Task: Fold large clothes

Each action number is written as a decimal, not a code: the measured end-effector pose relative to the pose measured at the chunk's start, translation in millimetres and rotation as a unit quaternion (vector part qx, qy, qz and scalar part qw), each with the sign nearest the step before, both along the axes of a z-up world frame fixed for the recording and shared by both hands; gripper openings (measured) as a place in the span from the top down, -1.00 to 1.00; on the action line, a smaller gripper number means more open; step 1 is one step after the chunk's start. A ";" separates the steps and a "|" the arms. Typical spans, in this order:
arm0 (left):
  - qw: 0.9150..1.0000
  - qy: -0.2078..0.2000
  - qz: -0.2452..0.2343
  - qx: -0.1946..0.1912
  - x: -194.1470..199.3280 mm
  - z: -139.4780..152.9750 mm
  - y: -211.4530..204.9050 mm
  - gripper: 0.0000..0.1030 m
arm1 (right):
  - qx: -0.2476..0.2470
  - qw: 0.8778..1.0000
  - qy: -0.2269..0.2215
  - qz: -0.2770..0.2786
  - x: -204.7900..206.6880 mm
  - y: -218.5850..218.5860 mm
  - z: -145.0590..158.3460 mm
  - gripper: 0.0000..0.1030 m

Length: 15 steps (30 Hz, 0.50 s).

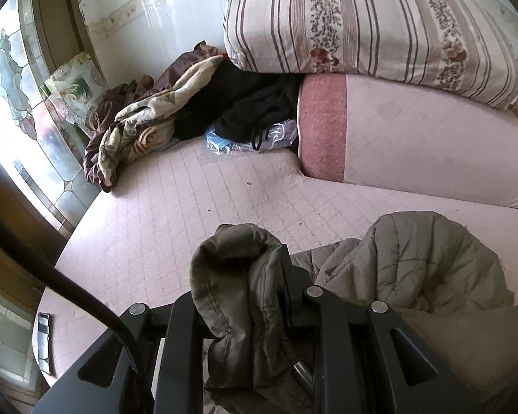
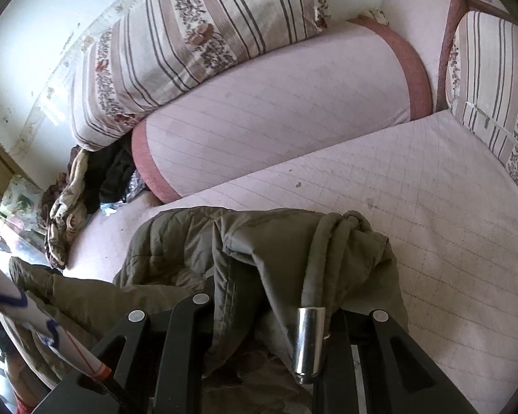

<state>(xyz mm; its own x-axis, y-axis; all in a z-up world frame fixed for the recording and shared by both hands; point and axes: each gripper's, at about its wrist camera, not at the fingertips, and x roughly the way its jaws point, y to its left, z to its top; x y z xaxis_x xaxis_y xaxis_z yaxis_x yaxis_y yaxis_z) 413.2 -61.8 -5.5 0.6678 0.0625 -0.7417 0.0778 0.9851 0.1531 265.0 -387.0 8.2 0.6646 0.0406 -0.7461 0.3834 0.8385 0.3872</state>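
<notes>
2 grippers hold the same olive quilted jacket (image 2: 259, 252), which lies bunched at the near edge of the pink quilted mattress (image 1: 176, 214). We judge the step in hand to be lifting and spreading it before any fold. The left gripper (image 1: 255, 296) has its jaws closed on a thick padded roll of the fabric, perhaps a cuff or hem. The right gripper (image 2: 269, 307) is clamped on another bunch, with the drawcord (image 2: 324, 238) and its metal tip (image 2: 309, 341) draped over the jaws.

To do this well, we should draw the 2 held parts apart evenly until the cloth goes taut, then lay it flat on the open mattress ahead. We should also keep the cord from catching between the fingers.

The left view alone shows the heap of blankets (image 1: 138, 120) and dark clothes by the stained-glass window (image 1: 17, 96). Only the right view shows the cord tip, the open stretch of mattress to the right, and a 2nd striped cushion (image 2: 493, 93) beyond the pink bolster (image 2: 276, 103).
</notes>
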 end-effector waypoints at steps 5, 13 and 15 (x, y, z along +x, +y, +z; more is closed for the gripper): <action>1.000 0.010 0.009 0.013 15.2 -17.9 -3.7 0.61 | 0.002 1.000 0.014 -0.007 13.0 -7.9 -18.2 0.54; 0.999 0.026 0.022 0.035 35.1 -52.9 -6.4 0.60 | 0.003 0.999 0.039 -0.018 34.0 -14.9 -49.0 0.54; 0.999 0.030 0.024 0.039 40.1 -60.8 -8.1 0.59 | 0.005 0.999 0.042 -0.019 38.6 -16.4 -54.9 0.54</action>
